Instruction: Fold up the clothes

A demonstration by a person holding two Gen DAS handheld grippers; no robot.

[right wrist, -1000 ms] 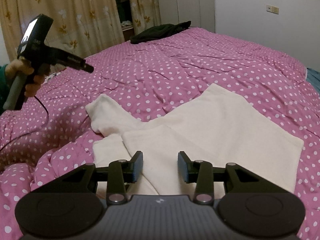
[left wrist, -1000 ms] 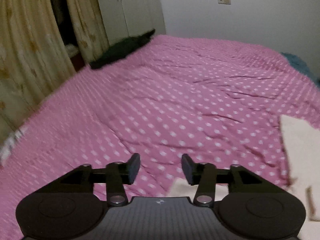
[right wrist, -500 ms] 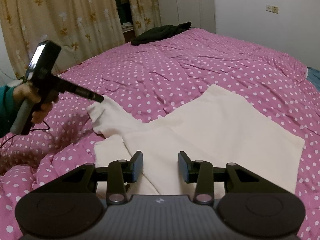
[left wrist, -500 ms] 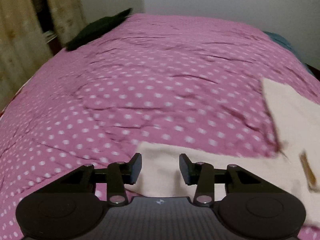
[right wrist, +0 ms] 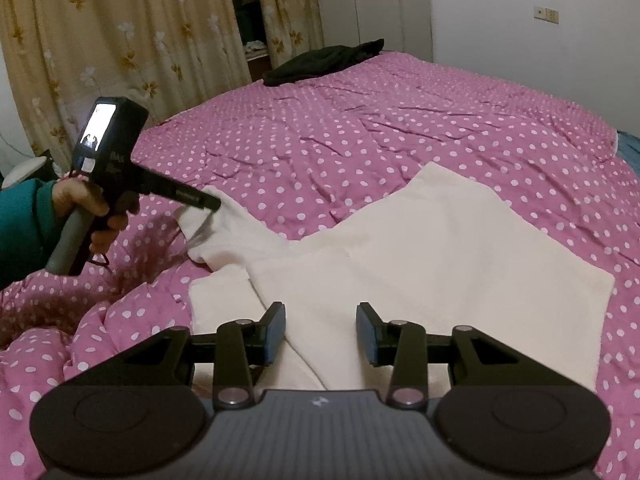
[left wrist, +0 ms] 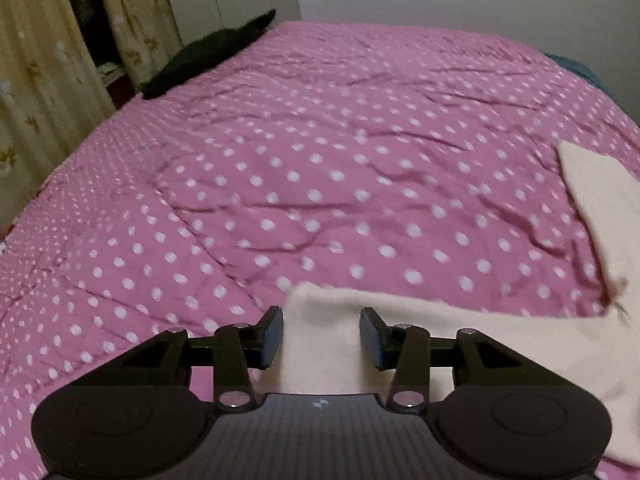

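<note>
1. cream garment (right wrist: 420,248) spread flat on the pink dotted bed (right wrist: 360,136).
2. left claw (left wrist: 321,336) released, fingers straddling the sleeve end (left wrist: 320,320).
3. right claw (right wrist: 321,332) released, low over the garment's near edge.

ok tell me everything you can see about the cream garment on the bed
The cream garment looks soft and plain. It lies mostly flat on the pink dotted bedspread, partly folded with layered edges near the right claw. One sleeve stretches left, where the open left claw straddles its end. Both claws are open.
</note>
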